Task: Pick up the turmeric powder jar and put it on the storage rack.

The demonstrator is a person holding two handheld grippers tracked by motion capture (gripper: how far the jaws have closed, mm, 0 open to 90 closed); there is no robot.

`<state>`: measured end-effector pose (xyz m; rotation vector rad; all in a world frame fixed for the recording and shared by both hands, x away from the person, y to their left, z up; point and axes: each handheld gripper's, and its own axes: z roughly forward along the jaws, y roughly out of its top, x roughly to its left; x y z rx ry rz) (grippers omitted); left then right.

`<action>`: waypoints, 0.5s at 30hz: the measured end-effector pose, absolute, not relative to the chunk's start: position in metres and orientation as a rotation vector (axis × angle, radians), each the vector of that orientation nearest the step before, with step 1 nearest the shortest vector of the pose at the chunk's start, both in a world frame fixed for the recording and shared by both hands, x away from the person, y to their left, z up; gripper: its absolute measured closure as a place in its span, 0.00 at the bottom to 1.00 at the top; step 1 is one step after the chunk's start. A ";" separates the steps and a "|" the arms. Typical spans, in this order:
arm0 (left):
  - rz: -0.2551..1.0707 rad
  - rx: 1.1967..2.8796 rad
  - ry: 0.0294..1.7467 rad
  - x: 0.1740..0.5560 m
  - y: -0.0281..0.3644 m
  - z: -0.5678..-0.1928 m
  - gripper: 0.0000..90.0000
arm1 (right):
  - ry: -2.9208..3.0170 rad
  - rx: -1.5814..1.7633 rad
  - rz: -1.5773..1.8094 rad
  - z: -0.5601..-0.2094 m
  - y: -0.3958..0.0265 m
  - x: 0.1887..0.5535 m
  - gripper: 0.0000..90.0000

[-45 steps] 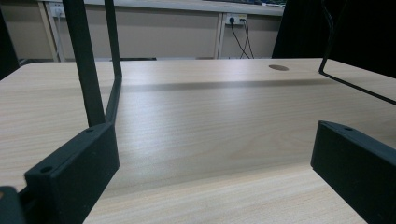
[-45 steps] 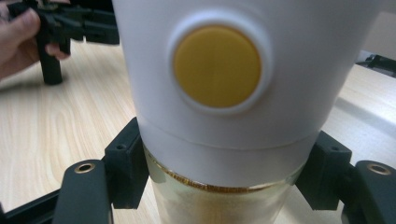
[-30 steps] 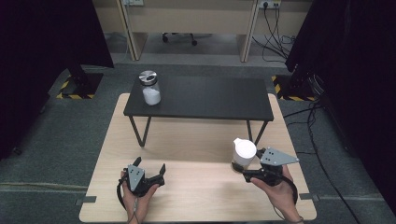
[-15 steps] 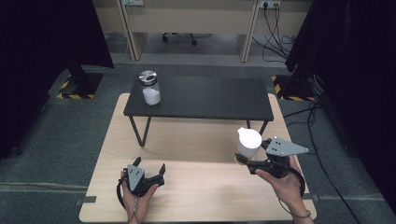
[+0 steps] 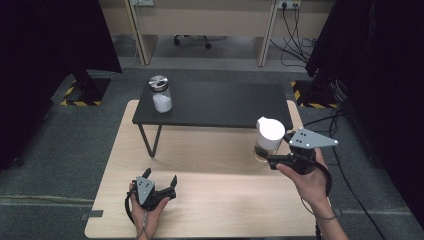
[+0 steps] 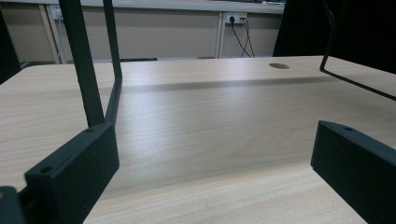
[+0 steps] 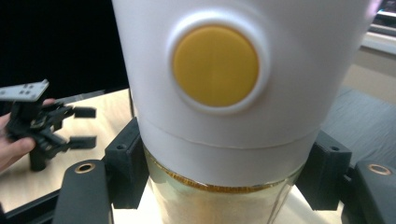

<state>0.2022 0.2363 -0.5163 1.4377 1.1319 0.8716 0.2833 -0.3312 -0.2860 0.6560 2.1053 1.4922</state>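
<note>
A: What is the right gripper [image 5: 265,161] carrying?

B: A glass dispenser jar [image 5: 269,139] with a tall white lid. Its jaws are clamped on the glass just under the lid, one on each side, and the jar hangs upright above the right side of the light wooden table [image 5: 210,215], near the right end of the low black table [image 5: 220,104].

A: Anything inside it?

B: The right gripper view shows the jar [image 7: 224,196] holding something amber or golden below the lid, though the glass is cut off at the bottom edge, so I can't say whether it is liquid or grains. That view also shows a round yellow button [image 7: 215,65] set in the lid, which the high view leaves out.

A: And the other container?

B: A clear jar with a metal lid [image 5: 160,94] stands at the left end of the black table, with a white substance in its lower part.

A: The left gripper [image 5: 159,179]?

B: Resting on the wooden table at the near left, jaws spread wide with nothing between them. The left gripper view looks under the black table past its thin black legs [image 6: 84,60].
</note>
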 end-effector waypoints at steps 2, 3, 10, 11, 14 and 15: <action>0.872 1.440 1.132 0.202 0.236 -0.516 0.00 | 2.097 0.660 1.485 -0.279 -0.329 0.288 0.34; 0.872 1.440 1.131 0.202 0.236 -0.516 0.00 | 2.094 0.662 1.484 -0.276 -0.328 0.290 0.34; 0.871 1.441 1.131 0.202 0.236 -0.516 0.00 | 2.069 0.701 1.474 -0.259 -0.320 0.311 0.34; 0.869 1.438 1.131 0.202 0.237 -0.516 0.00 | 2.068 0.708 1.470 -0.258 -0.319 0.315 0.34; 0.869 1.438 1.131 0.202 0.237 -0.516 0.00 | 2.060 0.732 1.459 -0.254 -0.313 0.324 0.34; 0.869 1.438 1.131 0.202 0.237 -0.516 0.00 | 2.054 0.733 1.453 -0.253 -0.312 0.327 0.34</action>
